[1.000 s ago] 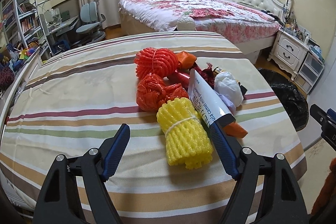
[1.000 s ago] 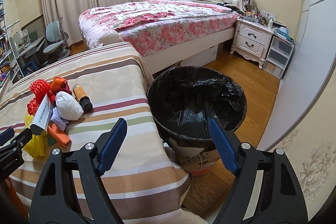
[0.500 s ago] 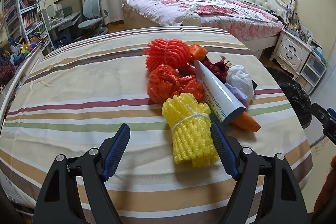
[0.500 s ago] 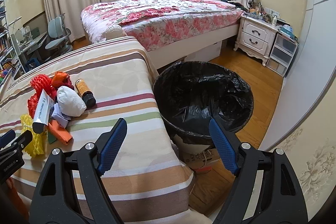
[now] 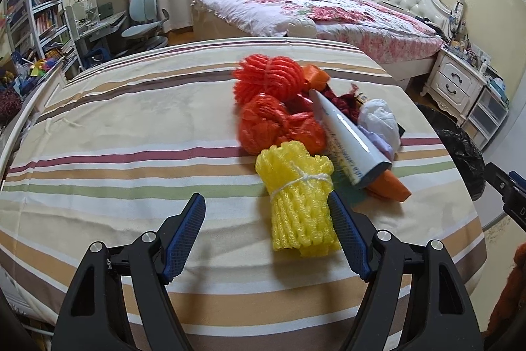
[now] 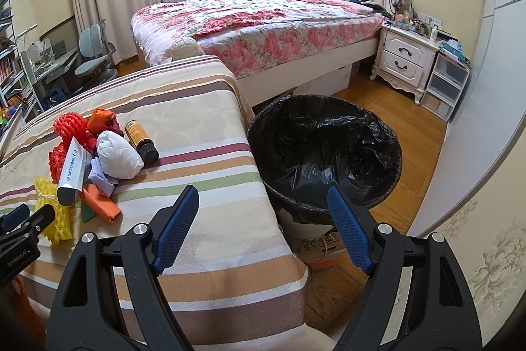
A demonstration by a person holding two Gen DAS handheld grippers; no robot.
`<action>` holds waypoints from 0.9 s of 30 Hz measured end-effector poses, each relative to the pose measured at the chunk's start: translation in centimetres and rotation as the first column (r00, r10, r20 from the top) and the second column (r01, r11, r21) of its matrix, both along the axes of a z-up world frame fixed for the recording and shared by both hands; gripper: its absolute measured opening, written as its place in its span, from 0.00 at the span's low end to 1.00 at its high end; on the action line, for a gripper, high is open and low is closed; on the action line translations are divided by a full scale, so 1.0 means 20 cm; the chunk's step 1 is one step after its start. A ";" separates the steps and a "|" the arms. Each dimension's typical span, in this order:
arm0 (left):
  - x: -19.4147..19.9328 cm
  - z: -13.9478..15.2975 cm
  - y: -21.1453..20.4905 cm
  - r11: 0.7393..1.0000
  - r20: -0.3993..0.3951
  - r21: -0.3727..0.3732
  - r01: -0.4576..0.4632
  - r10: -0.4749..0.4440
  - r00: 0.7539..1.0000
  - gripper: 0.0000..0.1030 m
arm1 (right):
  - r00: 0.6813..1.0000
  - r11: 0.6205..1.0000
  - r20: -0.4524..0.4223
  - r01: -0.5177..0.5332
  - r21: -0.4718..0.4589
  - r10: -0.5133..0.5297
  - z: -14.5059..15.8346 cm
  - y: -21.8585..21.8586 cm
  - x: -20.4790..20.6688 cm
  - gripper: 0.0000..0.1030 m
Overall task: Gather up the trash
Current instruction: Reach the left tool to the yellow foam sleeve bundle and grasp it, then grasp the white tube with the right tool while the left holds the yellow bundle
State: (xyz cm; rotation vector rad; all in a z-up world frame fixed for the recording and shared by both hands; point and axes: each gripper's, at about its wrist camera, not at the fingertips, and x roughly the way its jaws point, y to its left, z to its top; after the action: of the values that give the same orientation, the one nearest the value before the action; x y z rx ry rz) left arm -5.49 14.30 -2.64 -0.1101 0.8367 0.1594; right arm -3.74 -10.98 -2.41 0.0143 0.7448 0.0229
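I centre my slowly closing left tool on the yellow foam-net bundle at one o'clock, right tool apart.

Closing slightly, left gripper now nearer the yellow foam net bundle, right finger beside it.

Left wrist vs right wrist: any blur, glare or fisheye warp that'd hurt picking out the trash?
Left wrist: the orange net bundle is blurred, the yellow foam net sharper; glare streak on the white tube. Right wrist: crisp; black bin liner glints but its inside stays dark. Both views: heavy barrel warp, dark corners.
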 end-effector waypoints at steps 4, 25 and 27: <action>-0.03 0.04 0.06 0.999 0.007 0.001 -0.033 0.033 0.999 0.72 | 1.000 1.000 -0.001 -0.008 0.004 0.008 0.00 0.02 0.00 0.76; 0.02 -0.06 0.05 0.998 -0.023 -0.065 0.005 -0.007 1.000 0.43 | 0.998 0.998 0.001 -0.062 -0.012 0.062 0.01 0.14 0.00 0.76; 0.00 -0.03 0.07 0.999 0.000 -0.052 0.002 -0.002 1.000 0.43 | 0.997 0.997 0.001 -0.080 -0.017 0.080 0.02 0.17 0.00 0.76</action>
State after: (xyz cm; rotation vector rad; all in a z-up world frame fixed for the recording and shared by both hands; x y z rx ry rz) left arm -5.53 15.60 -3.30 -0.1579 0.8415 0.1355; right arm -3.73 -7.53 -2.05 -0.0313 0.7433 0.0926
